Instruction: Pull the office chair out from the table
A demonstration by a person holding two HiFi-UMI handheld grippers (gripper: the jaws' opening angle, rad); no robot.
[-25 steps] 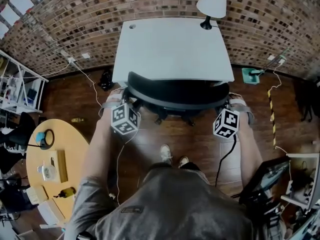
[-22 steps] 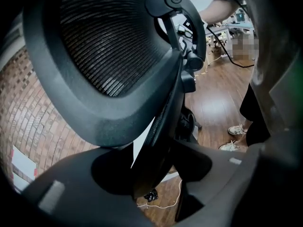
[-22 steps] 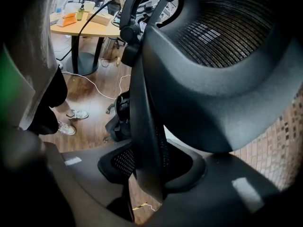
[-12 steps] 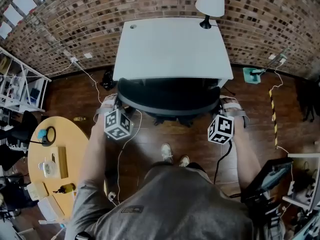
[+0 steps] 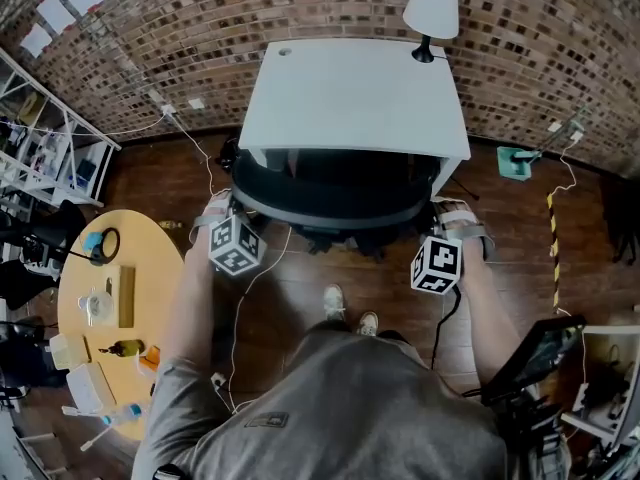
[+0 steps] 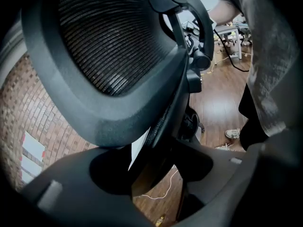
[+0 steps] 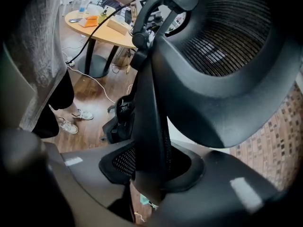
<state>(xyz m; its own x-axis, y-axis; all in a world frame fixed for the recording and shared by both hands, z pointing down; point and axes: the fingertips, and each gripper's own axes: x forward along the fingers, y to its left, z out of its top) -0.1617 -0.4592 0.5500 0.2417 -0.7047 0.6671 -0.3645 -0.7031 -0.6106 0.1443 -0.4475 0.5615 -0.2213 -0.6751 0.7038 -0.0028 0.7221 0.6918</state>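
The black mesh office chair [image 5: 330,203] stands at the front of the white table [image 5: 350,93], its seat still under the top. My left gripper [image 5: 230,213] is on the left edge of the backrest and my right gripper [image 5: 447,223] on the right edge. In the left gripper view the backrest rim [image 6: 158,126] runs between the jaws of the left gripper [image 6: 156,171], which are opening. In the right gripper view the rim [image 7: 151,126] is clamped in the right gripper [image 7: 151,176], whose jaws are closing.
A white lamp [image 5: 430,13] stands on the table's far right corner. A round wooden table [image 5: 110,318] with small items is at the left, shelves [image 5: 50,148] beyond it. Cables lie on the wood floor [image 5: 300,278]. My shoes [image 5: 345,313] are just behind the chair.
Both grippers have drawn back toward me with the backrest between them, and the chair has come a little out from the table. The head view has shifted to the left.
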